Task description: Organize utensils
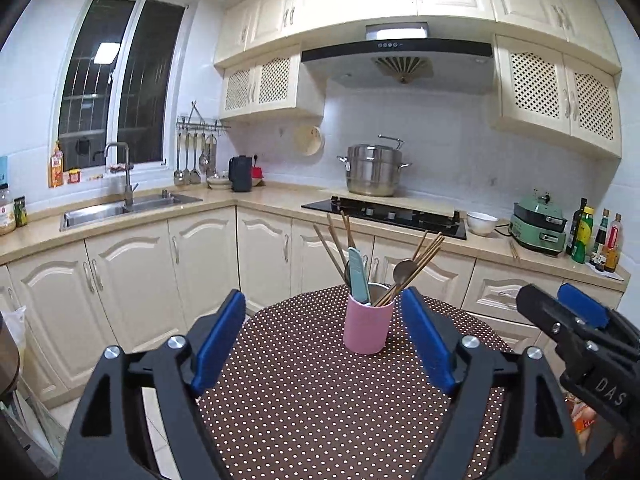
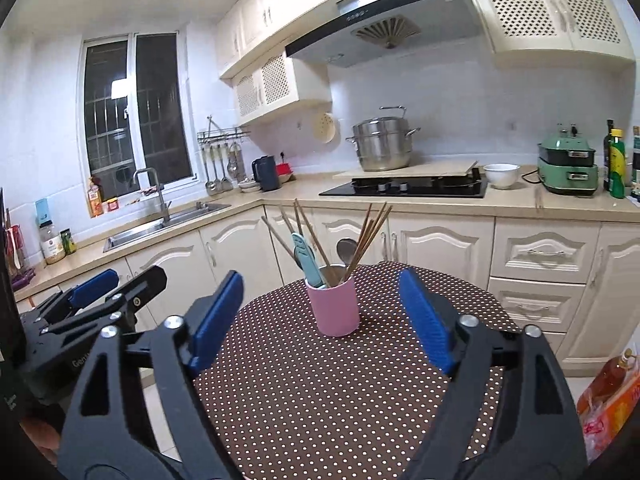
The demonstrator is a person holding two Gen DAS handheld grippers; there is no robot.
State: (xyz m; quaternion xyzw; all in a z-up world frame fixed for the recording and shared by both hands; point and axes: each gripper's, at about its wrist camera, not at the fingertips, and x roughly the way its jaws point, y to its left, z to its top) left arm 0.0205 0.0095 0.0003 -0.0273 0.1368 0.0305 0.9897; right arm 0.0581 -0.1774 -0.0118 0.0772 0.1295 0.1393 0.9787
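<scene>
Utensils (image 1: pixel 362 268) all stand in 1 pink cup (image 1: pixel 367 326); nothing loose shows on the dotted cloth. Nearest the lens, the left gripper (image 1: pixel 323 338) is spread wide, blue pads either side of the view, empty, hanging above the table (image 1: pixel 320 408) short of the cup. Right gripper (image 2: pixel 320 316) reads the same in its own view: wide apart, holding nothing, also short of the cup. Each gripper shows at the edge of the other's view, side by side.

Mid-table: the cup stands upright toward the far edge. Inside it, chopsticks (image 2: pixel 370 236) fan right, more sticks lean left, a teal flat-handled tool (image 2: pixel 308 262) sits at the front, and a metal spoon (image 2: pixel 346 248) shows behind.

Judgement: the sorting looks finished or close to it, the step in hand being a clean retreat. Doing that well means keeping both grippers clear of the splayed chopstick tips, which reach well beyond the rim and would tip a light cup if brushed. If 1 stick needs squaring up, pinch it low, near the rim.

Beyond: cabinets, stove, steel pot on the far counter.
</scene>
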